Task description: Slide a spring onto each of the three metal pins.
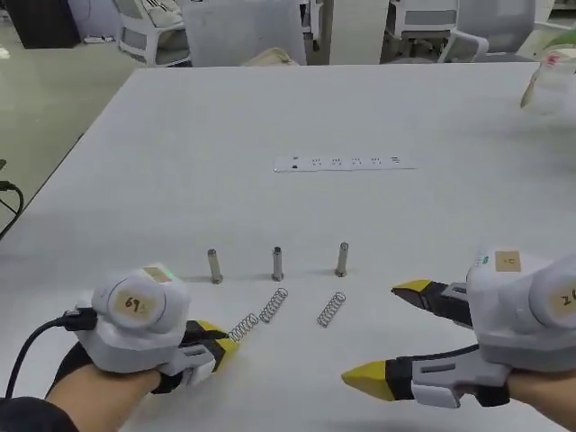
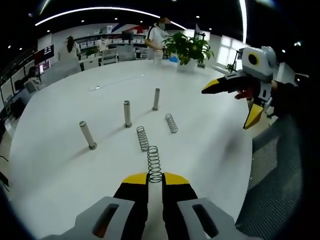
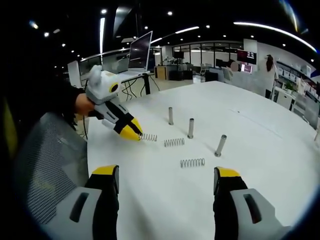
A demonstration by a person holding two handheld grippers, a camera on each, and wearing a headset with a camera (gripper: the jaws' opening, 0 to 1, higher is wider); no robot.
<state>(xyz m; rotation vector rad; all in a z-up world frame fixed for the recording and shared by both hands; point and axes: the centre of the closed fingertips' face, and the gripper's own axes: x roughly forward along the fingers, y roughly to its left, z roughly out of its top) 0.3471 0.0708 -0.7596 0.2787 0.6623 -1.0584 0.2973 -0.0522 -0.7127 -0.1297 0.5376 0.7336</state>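
L gripper (image 2: 155, 177): jaws pinched shut on near end of one spring (image 2: 154, 162), lying low, pointing toward the pins (image 1: 277, 264). R gripper (image 1: 385, 333): jaws spread wide, nothing betw. them, off to the right. 3 pins upright in a row on white table (image 1: 360, 117), all bare. 2 other springs (image 1: 274, 306) lie flat just in front.

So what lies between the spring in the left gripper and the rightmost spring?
The middle spring, lying loose on the table; the head view shows it.
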